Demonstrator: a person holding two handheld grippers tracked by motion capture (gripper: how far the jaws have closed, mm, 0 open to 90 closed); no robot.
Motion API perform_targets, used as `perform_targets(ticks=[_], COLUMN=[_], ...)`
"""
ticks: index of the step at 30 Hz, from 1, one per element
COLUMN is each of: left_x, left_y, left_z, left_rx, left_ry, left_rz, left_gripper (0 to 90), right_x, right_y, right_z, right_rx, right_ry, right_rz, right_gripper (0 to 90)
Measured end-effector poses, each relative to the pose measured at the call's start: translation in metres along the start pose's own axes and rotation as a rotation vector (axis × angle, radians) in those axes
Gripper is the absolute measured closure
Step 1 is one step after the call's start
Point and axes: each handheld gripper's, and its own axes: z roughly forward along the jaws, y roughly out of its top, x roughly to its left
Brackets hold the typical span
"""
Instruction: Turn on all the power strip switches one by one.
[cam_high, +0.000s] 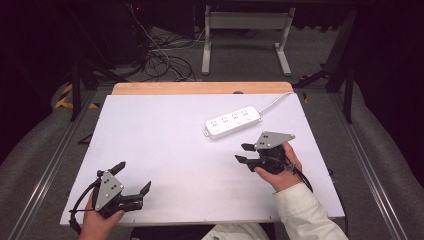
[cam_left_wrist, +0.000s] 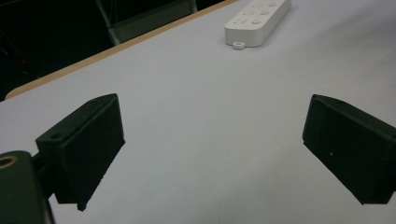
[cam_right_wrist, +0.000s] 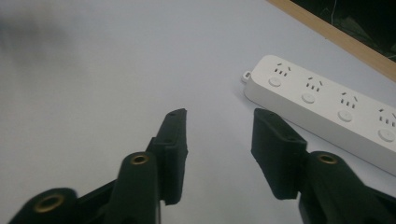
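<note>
Power strip (cam_high: 233, 121) lies flat on the white desk (cam_high: 165, 150), far right of centre, its cord running off toward the back edge. Right tongs (cam_high: 242, 153) sit just in front of the strip, not touching it, jaws partly open with nothing between them. Left tongs (cam_high: 132, 176) at the near-left corner, jaws wide apart, empty, well apart from the strip.

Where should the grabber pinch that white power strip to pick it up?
Probably across the power strip's two long sides, near the middle, coming down from above. It lies flat on the table, long and narrow, so the short width fits between the jaws, and a middle grip should keep it balanced. The right gripper is nearest, open with nothing between its jaws. Avoid the cord end.
</note>
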Motion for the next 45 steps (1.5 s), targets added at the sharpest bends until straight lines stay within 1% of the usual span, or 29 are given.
perform_targets(ticks=[1,3,4,5,6,7,10,12,16,17,18,19,20,24,26,28,29,31,33,34,35,36,38,41,42,45], left_x=[0.0,0.0,0.0,0.0,0.0,0.0,0.0,0.0,0.0,0.0,0.0,0.0,0.0,0.001,0.001,0.001,0.001,0.0,0.0,0.0,0.0,0.0,0.001,0.0,0.0,0.0], left_y=[0.0,0.0,0.001,0.001,0.0,0.0,0.0,0.0,0.0,0.0,0.0,0.0,0.0,0.0,0.0,0.0,0.0,0.0,0.0,0.0,0.0,0.0,-0.001,-0.001,-0.001,0.0], left_z=[0.0,-0.001,-0.001,-0.001,0.0,0.0,0.0,0.0,0.0,0.0,0.0,0.0,0.0,0.0,0.0,0.0,0.0,0.0,0.0,0.0,0.0,0.0,0.001,0.001,0.001,0.001], left_rx=[0.0,0.0,0.0,0.0,0.0,0.001,0.0,-0.001,0.0,0.002,0.002,0.001,0.002,0.002,0.003,0.003,0.005,0.009,0.009,0.009,0.008,0.009,0.01,0.011,0.014,0.013], left_ry=[-0.001,0.002,0.003,0.003,0.002,0.003,0.002,0.002,0.003,0.001,0.001,0.002,0.001,0.002,0.002,0.004,0.003,-0.001,-0.001,0.0,-0.002,0.001,0.001,-0.001,0.0,0.0], left_rz=[0.003,0.011,0.015,0.015,0.01,0.014,0.009,0.007,0.01,0.009,0.009,0.009,0.008,0.007,0.011,0.012,0.014,0.016,0.017,0.019,0.012,0.018,0.017,0.015,0.025,0.029], left_gripper=[5.7,5.7,5.7,5.7,5.7,5.7,5.7,5.7,5.7,5.7,5.7,5.7,5.7,5.7,5.7,5.7,5.7,5.7,5.7,5.7,5.7,5.7,5.7,5.7,5.7,5.7], right_x=[-0.002,-0.004,-0.006,-0.008,-0.008,-0.011,-0.015,-0.02,-0.03,-0.033,-0.033,-0.037,-0.039,-0.045,-0.047,-0.048,-0.05,-0.052,-0.053,-0.055,-0.056,-0.056,-0.058,-0.06,-0.06,-0.061], right_y=[0.003,0.008,0.01,0.013,0.013,0.017,0.023,0.026,0.031,0.032,0.032,0.033,0.034,0.035,0.036,0.036,0.037,0.037,0.036,0.036,0.035,0.035,0.034,0.033,0.033,0.032], right_z=[0.001,0.002,0.003,0.003,0.003,0.006,0.013,0.019,0.034,0.038,0.038,0.047,0.052,0.066,0.073,0.076,0.082,0.088,0.091,0.097,0.1,0.102,0.107,0.112,0.114,0.119], right_rx=[0.004,-0.002,-0.006,-0.009,-0.009,-0.009,-0.006,-0.011,-0.023,-0.02,-0.02,-0.014,-0.011,-0.004,-0.002,-0.002,0.001,0.008,0.013,0.019,0.021,0.022,0.02,0.025,0.029,0.026], right_ry=[-0.005,0.004,0.01,0.017,0.017,0.028,0.032,0.033,0.016,0.008,0.008,0.007,0.005,-0.013,-0.03,-0.036,-0.044,-0.052,-0.053,-0.056,-0.059,-0.061,-0.061,-0.034,-0.035,-0.053], right_rz=[-0.013,-0.017,-0.01,-0.002,-0.002,0.015,0.037,0.061,0.102,0.109,0.109,0.124,0.132,0.138,0.125,0.12,0.11,0.101,0.101,0.103,0.102,0.101,0.108,0.147,0.148,0.143], right_gripper=[68.0,78.5,83.6,87.6,87.6,90.0,90.0,90.0,90.0,90.0,90.0,90.0,90.0,90.0,90.0,90.0,90.0,90.0,90.0,90.0,90.0,90.0,90.0,90.0,90.0,90.0])
